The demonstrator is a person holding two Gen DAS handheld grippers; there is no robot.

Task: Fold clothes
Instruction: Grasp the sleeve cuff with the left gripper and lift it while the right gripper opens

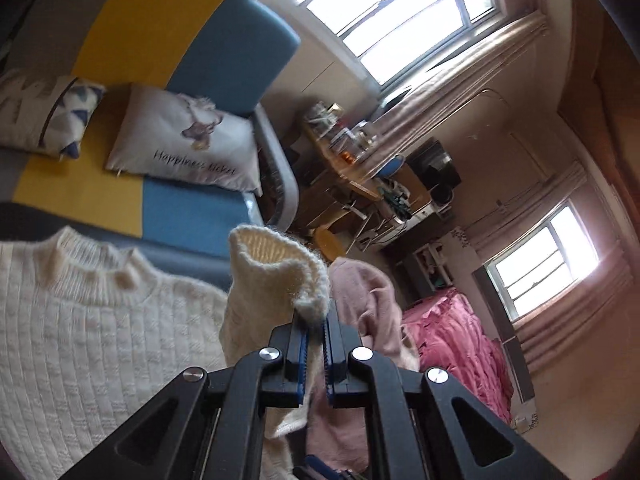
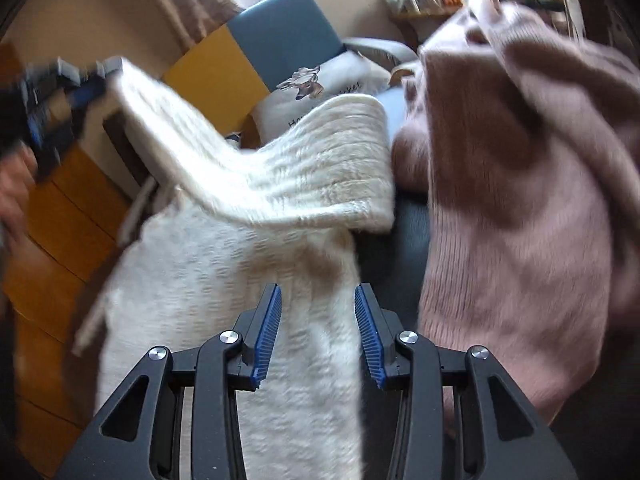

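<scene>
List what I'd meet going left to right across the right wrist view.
Left gripper clamping the cream sweater's sleeve cuff → cream sweater → pink sweater.

cream sweater [image 1: 100,340]: ribbed, fuzzy knit
pink sweater [image 2: 520,200]: soft fine knit
gripper pads [image 2: 268,332]: blue ridged plastic
cabinet [image 2: 60,240], nine o'clock: glossy wood
</scene>
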